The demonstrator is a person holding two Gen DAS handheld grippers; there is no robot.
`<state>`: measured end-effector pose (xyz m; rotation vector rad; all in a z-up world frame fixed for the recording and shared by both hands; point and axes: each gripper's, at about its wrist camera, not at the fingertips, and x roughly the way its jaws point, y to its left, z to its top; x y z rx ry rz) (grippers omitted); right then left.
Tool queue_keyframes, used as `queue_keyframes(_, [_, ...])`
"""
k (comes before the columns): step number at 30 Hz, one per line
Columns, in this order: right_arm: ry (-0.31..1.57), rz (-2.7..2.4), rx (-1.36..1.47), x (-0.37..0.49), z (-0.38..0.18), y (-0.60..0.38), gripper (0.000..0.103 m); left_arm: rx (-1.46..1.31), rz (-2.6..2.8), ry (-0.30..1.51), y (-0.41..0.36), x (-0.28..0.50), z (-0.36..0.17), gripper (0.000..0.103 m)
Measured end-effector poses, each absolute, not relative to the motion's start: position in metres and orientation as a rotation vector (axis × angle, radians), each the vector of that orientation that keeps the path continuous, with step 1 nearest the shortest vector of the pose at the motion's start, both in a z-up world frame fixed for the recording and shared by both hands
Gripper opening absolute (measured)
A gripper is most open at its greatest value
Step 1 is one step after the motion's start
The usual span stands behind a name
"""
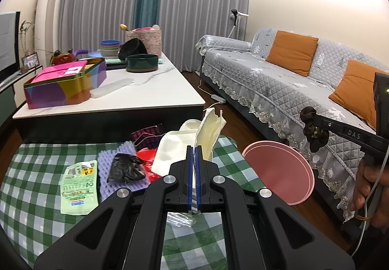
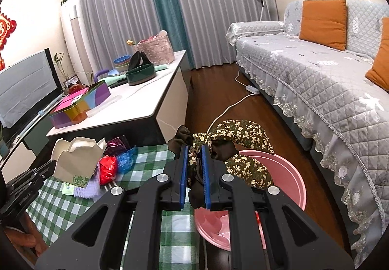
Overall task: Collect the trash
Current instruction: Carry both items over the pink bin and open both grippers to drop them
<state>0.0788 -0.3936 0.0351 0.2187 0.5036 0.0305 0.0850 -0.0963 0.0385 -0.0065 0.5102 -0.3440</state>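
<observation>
Your left gripper (image 1: pixel 194 148) clenched on cream paper box (image 1: pixel 210 133), lifted above checked cloth (image 1: pixel 36 167). Your right gripper (image 2: pixel 194 150) clamped on floral fabric scrap (image 2: pixel 233 136), held over pink bin (image 2: pixel 291 184) beside table edge. On cloth: black bag (image 1: pixel 126 169), green wrapper (image 1: pixel 79 187), purple foam (image 1: pixel 107 184), red plastic (image 1: pixel 147 158). Sofa (image 1: pixel 279 80) to your right.

Home living room: sofa (image 2: pixel 316 70), curtains (image 2: pixel 136 7), television (image 2: pixel 24 80).
</observation>
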Motion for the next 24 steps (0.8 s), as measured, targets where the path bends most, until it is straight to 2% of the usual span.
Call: queue_keyframes(24, [0.535,-0.083,0.252,0.079,0.019,-0.437,0.012,-0.007,-0.473,0.529,-0.160,0.103,0.041,0.002])
